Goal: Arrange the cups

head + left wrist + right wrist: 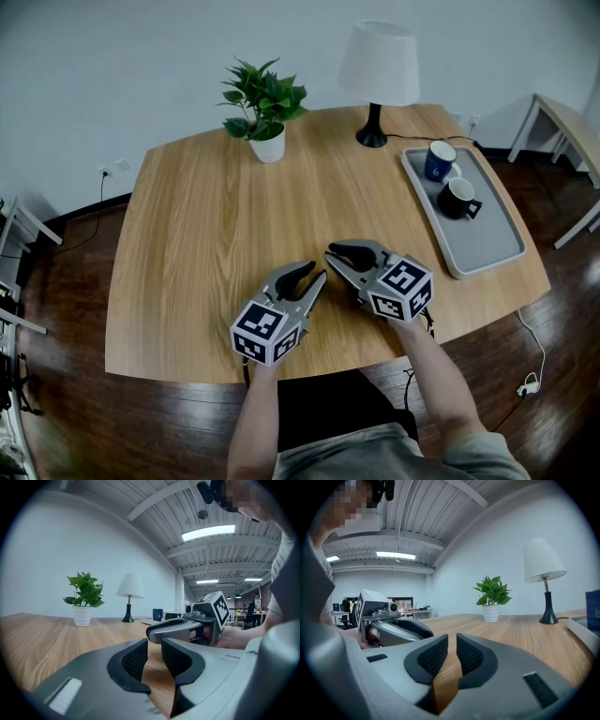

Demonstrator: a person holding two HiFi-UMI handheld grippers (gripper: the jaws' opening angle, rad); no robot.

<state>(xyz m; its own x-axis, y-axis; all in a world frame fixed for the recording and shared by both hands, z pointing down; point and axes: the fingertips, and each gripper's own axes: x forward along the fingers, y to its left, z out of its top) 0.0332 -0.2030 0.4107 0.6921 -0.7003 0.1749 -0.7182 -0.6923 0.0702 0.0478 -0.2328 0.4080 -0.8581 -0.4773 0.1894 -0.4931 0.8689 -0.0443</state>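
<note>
**Grippers empty, cups on tray**

Left gripper (314,274) and right gripper (333,251) sit at the table's (216,234) near edge, tips close together. Jaws are drawn to a narrow slit, nothing between. Blue cup (440,160) and black cup (458,198) stand in the grey tray (497,246), far right. The right gripper view cuts the blue cup at its edge.

1. Light wooden table (206,234) with rounded corners.
2. Potted plant (265,112) in a white pot, near the far edge.
3. White-shaded lamp (377,80) on a black base, right of the plant.
4. Grey tray (492,234) along the right edge.
</note>
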